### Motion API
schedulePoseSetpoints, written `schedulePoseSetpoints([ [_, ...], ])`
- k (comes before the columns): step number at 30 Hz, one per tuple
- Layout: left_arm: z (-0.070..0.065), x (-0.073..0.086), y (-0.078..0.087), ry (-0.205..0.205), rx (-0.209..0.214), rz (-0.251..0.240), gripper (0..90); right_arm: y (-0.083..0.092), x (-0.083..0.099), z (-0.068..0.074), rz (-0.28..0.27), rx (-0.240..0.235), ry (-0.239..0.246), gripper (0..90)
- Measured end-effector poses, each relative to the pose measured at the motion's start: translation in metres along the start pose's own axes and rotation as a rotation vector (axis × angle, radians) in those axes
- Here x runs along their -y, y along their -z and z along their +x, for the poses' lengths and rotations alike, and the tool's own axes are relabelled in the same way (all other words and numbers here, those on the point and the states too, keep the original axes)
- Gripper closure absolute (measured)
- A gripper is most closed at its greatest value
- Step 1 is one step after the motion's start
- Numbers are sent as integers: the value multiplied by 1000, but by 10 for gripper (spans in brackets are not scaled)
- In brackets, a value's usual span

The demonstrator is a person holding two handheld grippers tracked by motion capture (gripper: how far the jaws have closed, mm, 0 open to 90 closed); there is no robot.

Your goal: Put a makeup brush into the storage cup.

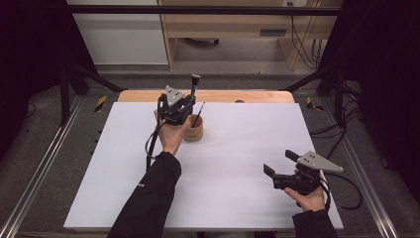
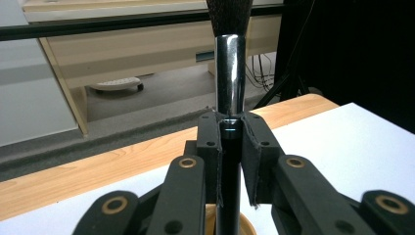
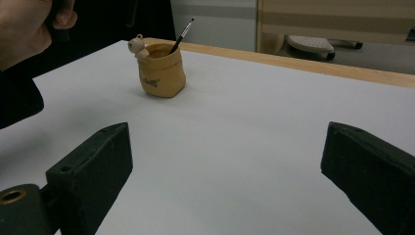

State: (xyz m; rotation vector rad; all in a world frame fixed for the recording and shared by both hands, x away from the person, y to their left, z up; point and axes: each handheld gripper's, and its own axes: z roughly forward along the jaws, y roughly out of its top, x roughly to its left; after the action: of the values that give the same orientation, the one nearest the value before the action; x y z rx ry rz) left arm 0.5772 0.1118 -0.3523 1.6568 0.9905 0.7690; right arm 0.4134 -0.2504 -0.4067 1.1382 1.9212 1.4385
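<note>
My left gripper [image 1: 190, 102] is shut on a black-handled brush [image 1: 195, 82] and holds it upright, bristles up, at the far left-centre of the table. In the left gripper view its pads clamp the handle just under the shiny ferrule of the brush [image 2: 230, 73]. The handle's lower end hangs over the tan pot [image 1: 193, 132], whose rim [image 2: 247, 226] shows beneath the jaws. A thin brush [image 3: 182, 34] leans inside the pot [image 3: 161, 73], which has a small bear figure on its rim. My right gripper [image 1: 279, 162] rests open near the front right, nothing between its fingers [image 3: 98, 166].
A white sheet [image 1: 237, 163] covers most of the table; a strip of bare wood [image 1: 223, 95] shows along the far edge. Beyond it stand a wooden cabinet [image 1: 233, 25] and dark frame posts [image 1: 64, 89]. The left hand [image 3: 24, 29] shows at the right gripper view's upper left.
</note>
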Motion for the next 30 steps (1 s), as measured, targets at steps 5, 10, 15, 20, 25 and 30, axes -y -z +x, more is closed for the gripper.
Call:
schedulePoseSetpoints([
  [5,-4,3,-10,-1,-8,6,788,0,0,0,1,0,-1,55],
  [10,-4,8,-19,-2,-17,27,788,2,-1,-1,-5,0,-2,55],
  [15,-5,11,-24,-3,-12,33,788,2,-1,-2,-8,2,-2,55],
  [20,-5,14,-29,-4,-11,44,788,2,-1,-1,-8,0,-2,55],
  [25,-6,20,-34,-8,-5,64,788,2,-1,-2,-9,-1,-4,55],
  [30,-6,25,-39,-8,-4,80,788,2,-1,-1,-10,-3,-1,55],
])
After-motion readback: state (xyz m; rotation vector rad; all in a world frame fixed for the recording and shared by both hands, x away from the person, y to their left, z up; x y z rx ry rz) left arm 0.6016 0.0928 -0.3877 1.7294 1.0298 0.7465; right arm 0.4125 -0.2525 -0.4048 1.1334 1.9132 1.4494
